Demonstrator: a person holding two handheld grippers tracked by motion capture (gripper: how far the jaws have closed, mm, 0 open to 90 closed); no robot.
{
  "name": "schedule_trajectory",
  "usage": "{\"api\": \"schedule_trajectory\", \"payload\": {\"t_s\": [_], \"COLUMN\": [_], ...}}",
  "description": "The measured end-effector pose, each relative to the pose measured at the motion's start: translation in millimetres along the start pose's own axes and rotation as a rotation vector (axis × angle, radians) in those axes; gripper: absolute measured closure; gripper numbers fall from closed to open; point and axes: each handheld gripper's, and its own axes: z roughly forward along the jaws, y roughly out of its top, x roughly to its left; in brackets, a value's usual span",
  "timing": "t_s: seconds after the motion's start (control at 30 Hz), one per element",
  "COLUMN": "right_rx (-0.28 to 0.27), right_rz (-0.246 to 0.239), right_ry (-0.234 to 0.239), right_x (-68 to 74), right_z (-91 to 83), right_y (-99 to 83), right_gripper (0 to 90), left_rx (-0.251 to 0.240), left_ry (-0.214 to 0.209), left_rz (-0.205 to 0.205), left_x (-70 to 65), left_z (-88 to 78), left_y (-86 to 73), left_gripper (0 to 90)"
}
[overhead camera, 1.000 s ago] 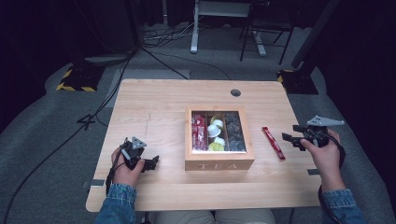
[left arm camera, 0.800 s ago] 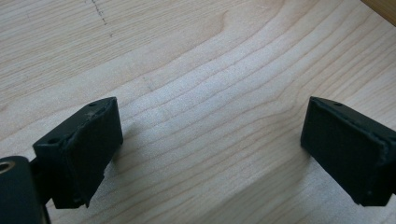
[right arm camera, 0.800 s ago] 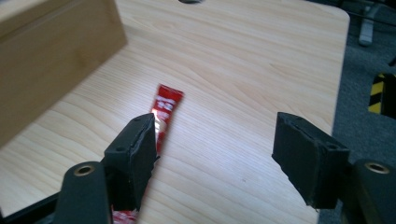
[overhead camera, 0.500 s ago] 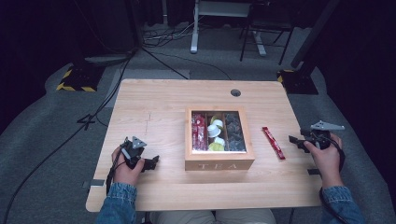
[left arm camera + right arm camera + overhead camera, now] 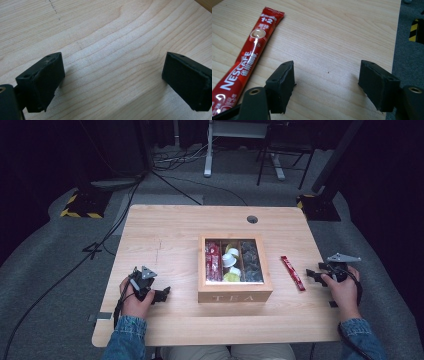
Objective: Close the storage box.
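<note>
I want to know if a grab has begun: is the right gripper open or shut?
Open. The right gripper has its jaws wide apart over bare table, with the red sachet lying flat beside them, untouched.

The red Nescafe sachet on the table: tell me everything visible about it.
The red Nescafe sachet is a long, narrow glossy stick pack with white lettering, a coffee-cup picture and "1+2" near one crimped end. It looks sealed and lies flat on the wooden table, between the tea box and the right gripper, whose open jaws stand beside it without touching.
</note>
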Motion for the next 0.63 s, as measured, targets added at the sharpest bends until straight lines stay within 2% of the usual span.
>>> {"api": "schedule_trajectory", "payload": {"t_s": [0.13,0.23,0.3,0.63], "right_rx": [0.005,0.019,0.02,0.026], "right_rz": [-0.003,0.002,0.018,0.026], "right_ry": [-0.008,-0.027,-0.032,-0.033], "right_x": [0.7,1.0,-0.3,-0.8], "right_z": [0.5,2.3,4.5,5.0], "right_y": [-0.1,0.4,0.6,0.7], "right_gripper": [25.1,13.9,9.9,9.6], "left_rx": [0.001,0.001,0.001,0.002], "left_ry": [-0.001,-0.001,-0.001,-0.001], "left_rz": [0.0,0.0,0.0,0.005], "left_x": [0.1,0.1,0.0,0.7], "left_z": [0.1,0.1,0.1,0.7], "left_y": [0.1,0.1,0.1,0.8], "left_gripper": [4.5,4.4,4.4,3.6]}}
